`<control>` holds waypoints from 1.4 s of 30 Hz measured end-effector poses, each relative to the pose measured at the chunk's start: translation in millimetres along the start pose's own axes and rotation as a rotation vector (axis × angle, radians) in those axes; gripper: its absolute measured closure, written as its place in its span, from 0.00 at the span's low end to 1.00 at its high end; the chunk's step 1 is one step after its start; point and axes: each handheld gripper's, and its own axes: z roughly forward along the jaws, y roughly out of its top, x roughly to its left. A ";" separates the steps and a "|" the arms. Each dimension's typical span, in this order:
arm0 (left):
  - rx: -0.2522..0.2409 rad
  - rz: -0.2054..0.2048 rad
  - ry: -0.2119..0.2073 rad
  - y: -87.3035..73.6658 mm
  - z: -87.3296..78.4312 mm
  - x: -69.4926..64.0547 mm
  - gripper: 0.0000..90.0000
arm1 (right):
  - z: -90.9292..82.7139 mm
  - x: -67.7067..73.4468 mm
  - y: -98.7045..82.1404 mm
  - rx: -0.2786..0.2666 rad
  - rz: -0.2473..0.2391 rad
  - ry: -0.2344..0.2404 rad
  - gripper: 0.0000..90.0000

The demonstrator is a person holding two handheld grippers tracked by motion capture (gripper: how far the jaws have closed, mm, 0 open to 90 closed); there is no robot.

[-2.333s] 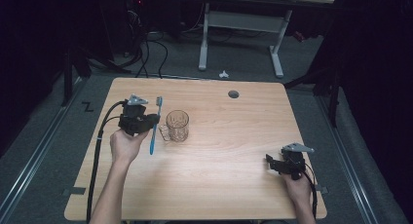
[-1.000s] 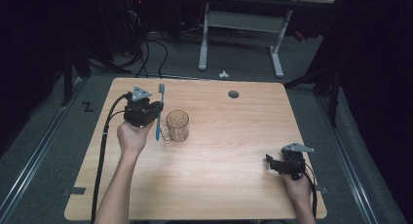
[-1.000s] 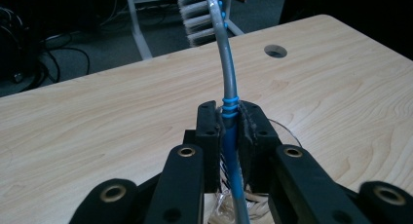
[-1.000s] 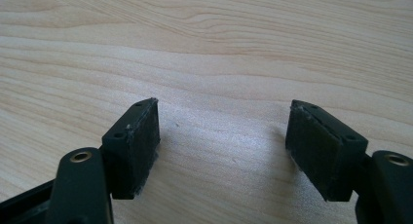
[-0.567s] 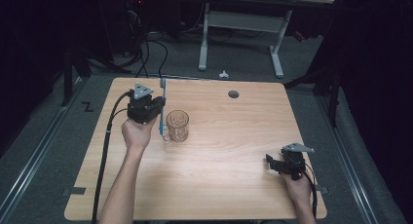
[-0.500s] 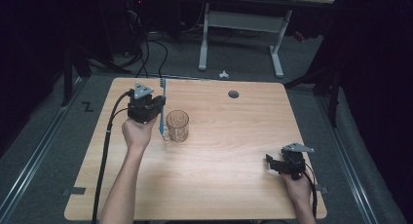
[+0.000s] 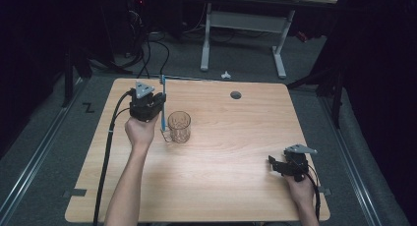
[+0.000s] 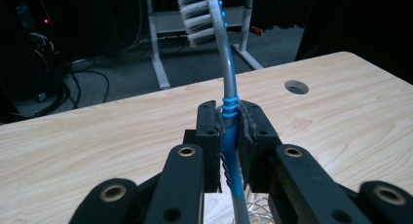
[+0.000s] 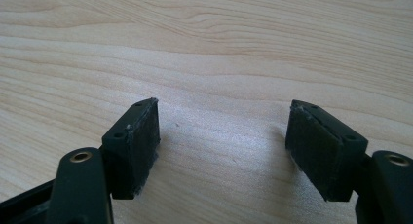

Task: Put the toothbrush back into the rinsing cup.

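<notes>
Setting is looking like a lab or recording room, not a home. A light wooden table (image 7: 231, 186) with a cable hole (image 7: 235, 95) is standing on grey carpet, with dark curtains hanging round it. Behind it, loose cables (image 7: 147, 54) are lying on the floor beside equipment showing a red light, and the white legs of a second desk (image 7: 243, 24) are showing. Tape marks (image 7: 74, 192) are sticking to the floor.

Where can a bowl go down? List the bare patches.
Bare wood runs from the glass right to the hole and down to the right gripper; the near-left corner is bare too. Crowded: the left gripper and toothbrush beside the glass.
</notes>
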 end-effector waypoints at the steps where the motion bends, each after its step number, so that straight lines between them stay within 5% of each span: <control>1: -0.005 -0.001 0.001 0.0 0.5 -0.2 0.89 | 0.0 0.0 0.0 0.000 0.000 0.000 0.32; 22: 0.006 0.005 0.003 -6.9 7.9 -0.5 0.89 | 0.0 0.0 0.0 0.000 0.000 0.000 0.32; 42: 0.033 0.028 -0.044 -6.8 -0.5 -2.2 0.88 | 0.0 0.0 0.0 0.000 0.000 0.000 0.32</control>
